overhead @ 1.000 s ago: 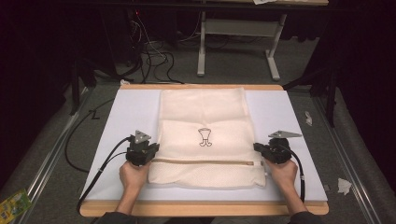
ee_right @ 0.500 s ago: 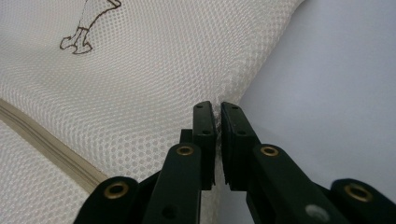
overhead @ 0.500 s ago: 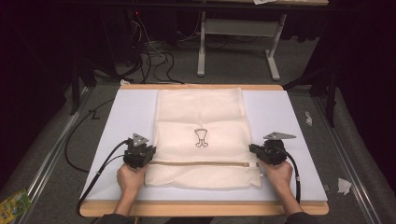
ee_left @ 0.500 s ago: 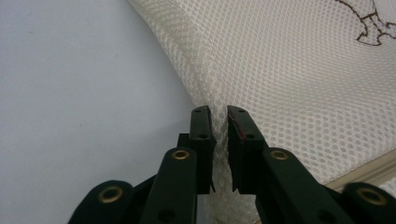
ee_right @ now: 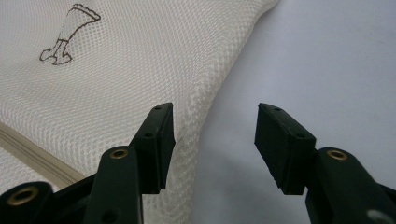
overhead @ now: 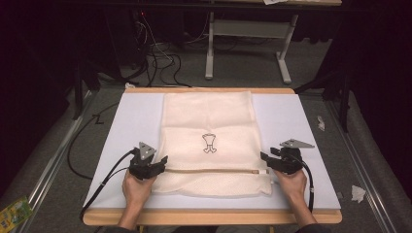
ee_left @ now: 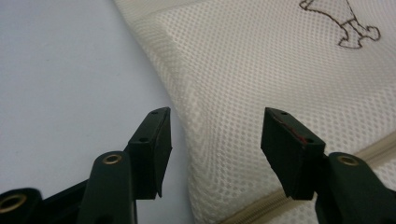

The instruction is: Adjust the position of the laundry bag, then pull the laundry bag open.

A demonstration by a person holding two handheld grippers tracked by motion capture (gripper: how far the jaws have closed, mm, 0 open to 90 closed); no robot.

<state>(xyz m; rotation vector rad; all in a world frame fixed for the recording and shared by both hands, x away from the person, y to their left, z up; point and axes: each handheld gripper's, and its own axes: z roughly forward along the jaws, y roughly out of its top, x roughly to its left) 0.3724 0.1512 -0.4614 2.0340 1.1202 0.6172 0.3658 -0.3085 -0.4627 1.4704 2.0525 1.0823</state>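
Observation:
A cream mesh bag (overhead: 209, 121) with a small dark emblem (overhead: 209, 143) and a zip (overhead: 214, 170) across its near part lies flat on the white board (overhead: 301, 121). My left gripper (overhead: 163, 162) rests at the bag's left edge, level with the zip. Its jaws have just been opening. In the left gripper view the left gripper (ee_left: 215, 135) straddles the mesh bag's (ee_left: 280, 60) edge without pressing on it. My right gripper (overhead: 265, 158) sits at the bag's right edge and has just been opening too. In its own view the right gripper (ee_right: 212, 135) stands wide beside the mesh bag (ee_right: 116, 70).
The board lies on a wooden table whose near edge (overhead: 209, 217) runs below the hands. Black cables (overhead: 97, 184) trail off the left side. Paper scraps (overhead: 358, 193) and a green packet (overhead: 14, 211) lie on the floor. A desk frame (overhead: 248, 34) stands behind the table.
Both pairs of jaws have gone from closed at the bag's side edges to wide apart. The hands have shifted slightly towards the near edge. The bag lies flat.

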